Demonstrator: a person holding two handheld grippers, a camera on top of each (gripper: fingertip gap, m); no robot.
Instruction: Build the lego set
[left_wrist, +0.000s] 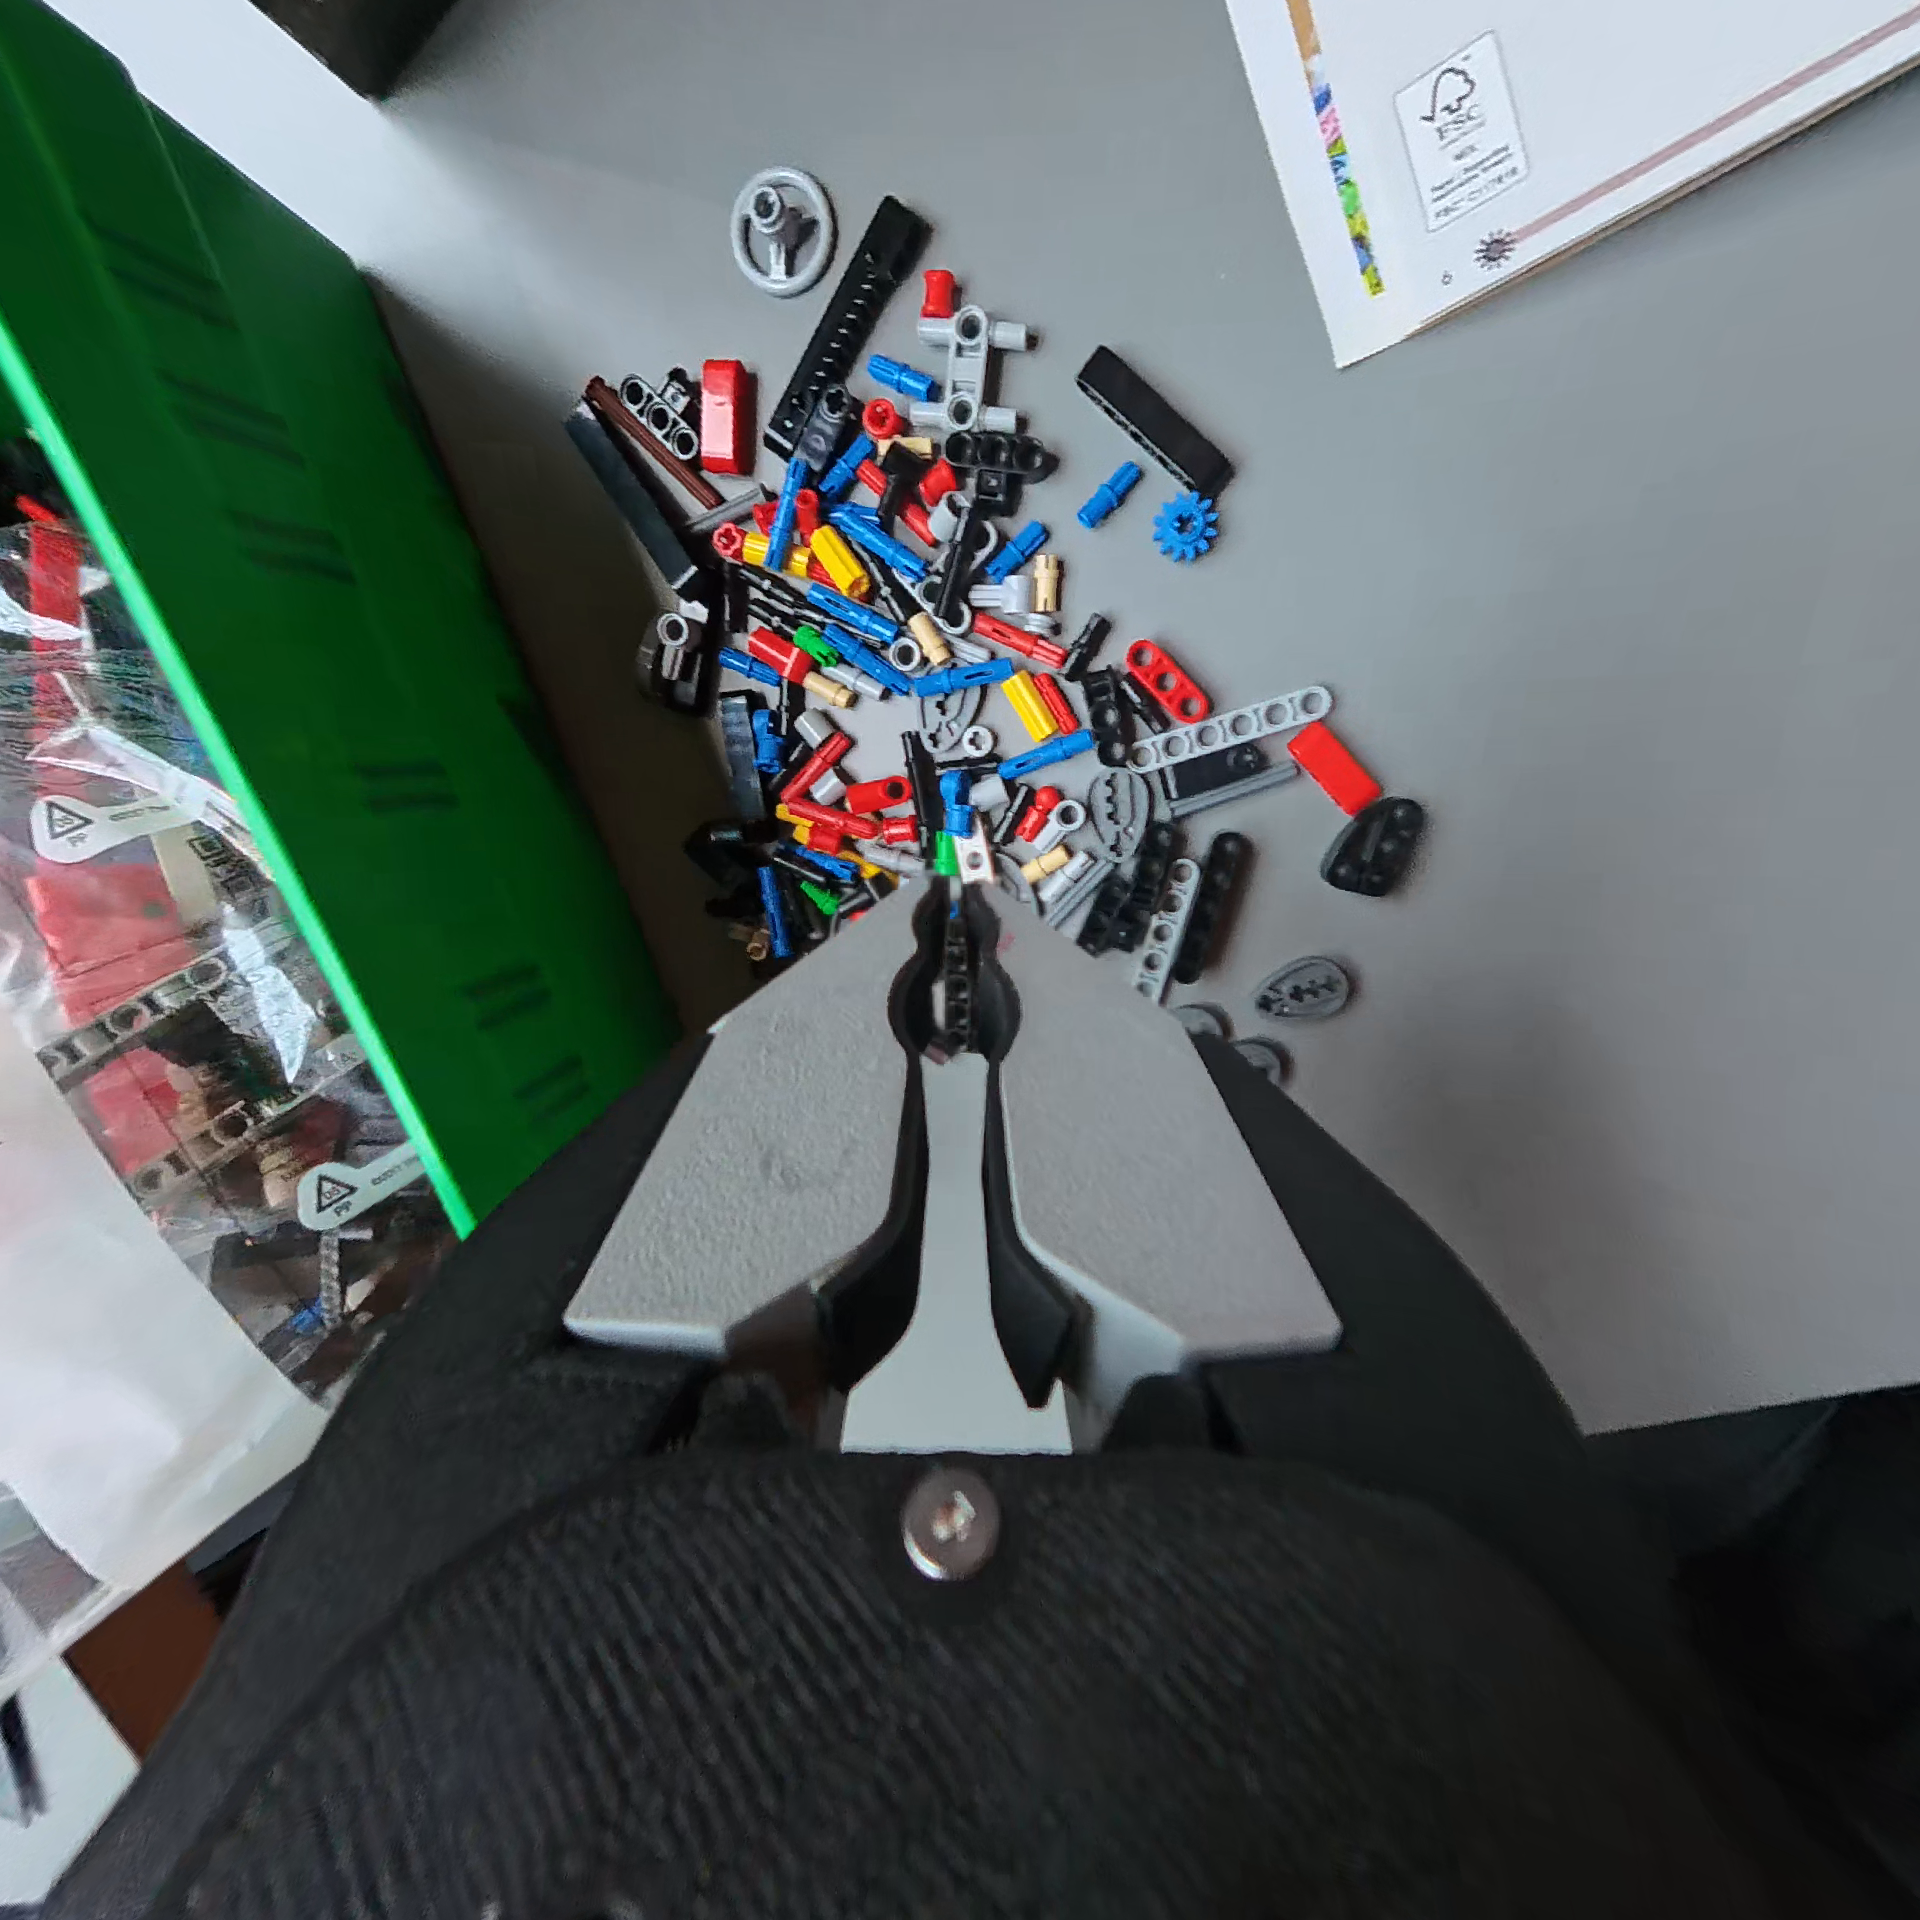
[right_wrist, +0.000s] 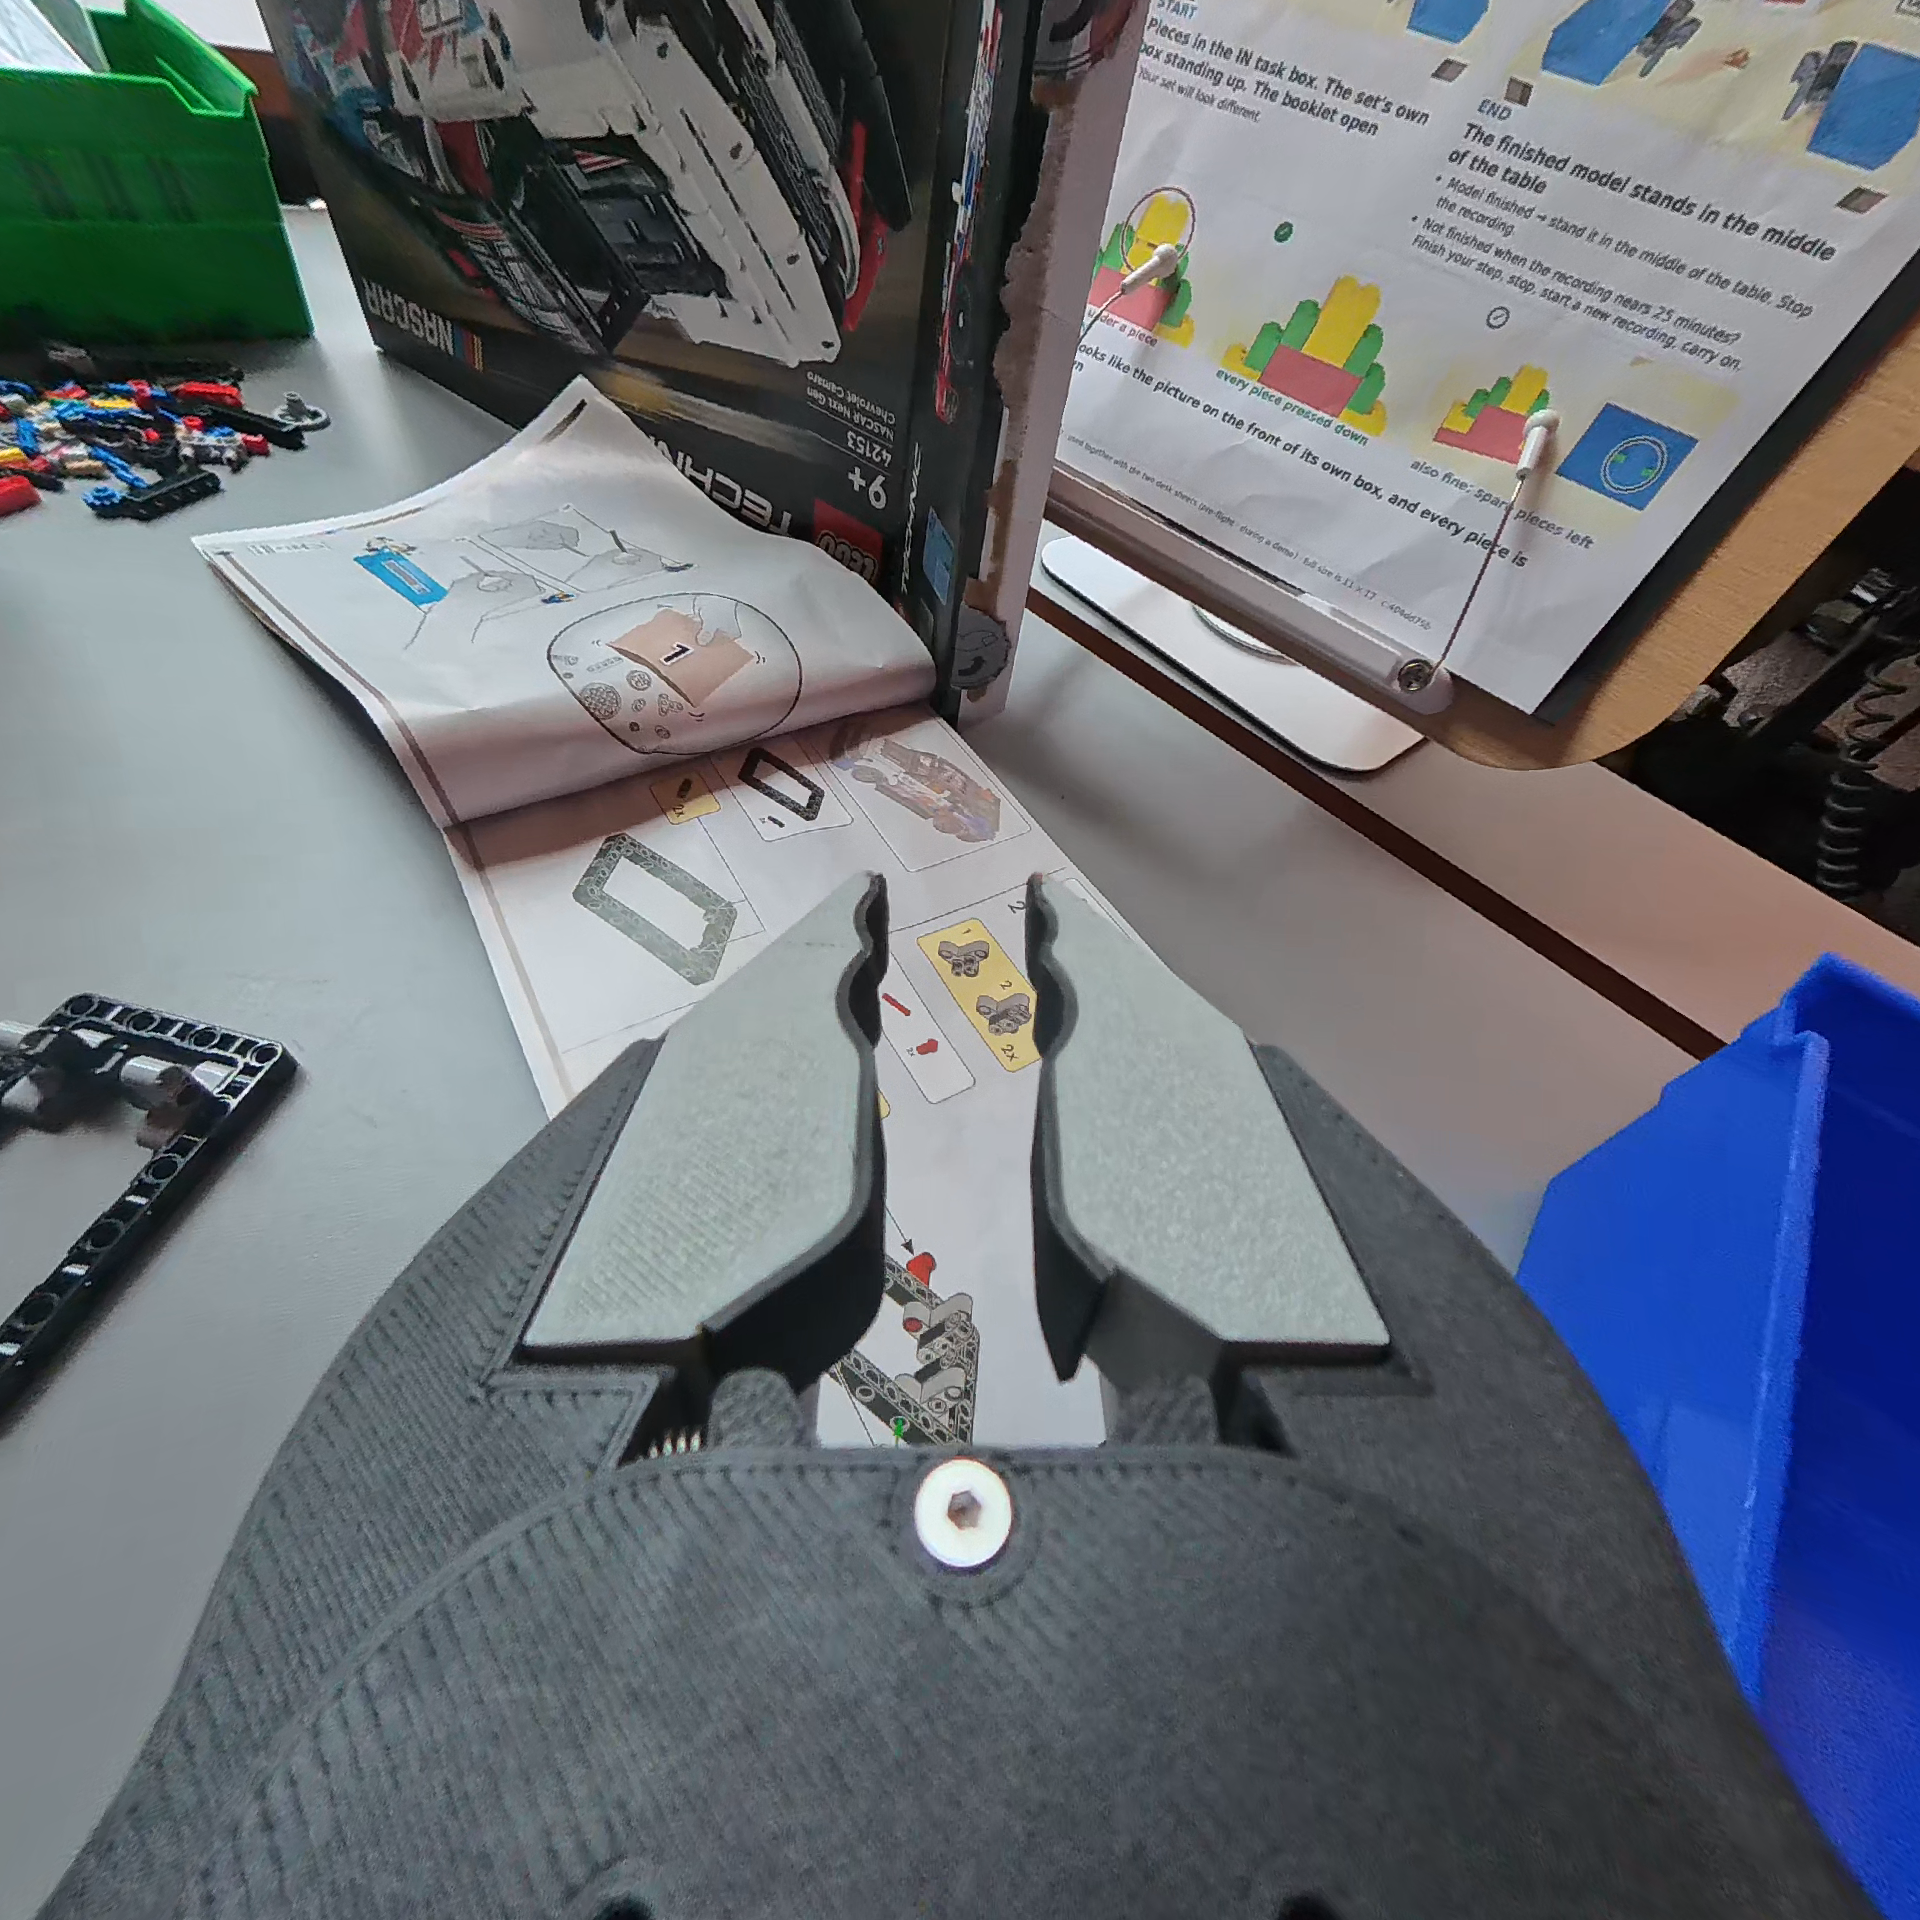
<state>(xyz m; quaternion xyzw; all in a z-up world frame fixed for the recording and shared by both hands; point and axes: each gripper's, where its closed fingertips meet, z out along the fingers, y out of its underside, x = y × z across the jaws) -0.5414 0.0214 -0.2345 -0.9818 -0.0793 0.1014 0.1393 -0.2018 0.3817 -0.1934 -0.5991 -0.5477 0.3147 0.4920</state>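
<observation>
A pile of small loose lego pieces in blue, red, black, grey and yellow lies on the grey table; it also shows far left in the right wrist view. My left gripper is at the near edge of the pile, its jaws closed on a small piece: black in the gap, with green and light grey bits at the tips. My right gripper is open and empty, held above the open instruction booklet. A black rectangular lego frame with grey connectors lies to its left.
A green bin holding clear bags of pieces stands left of the pile. The lego box stands behind the booklet. A printed sheet on a stand is at the back right. A blue bin is close on the right. Tip to tip, the grippers are about 50 cm apart.
</observation>
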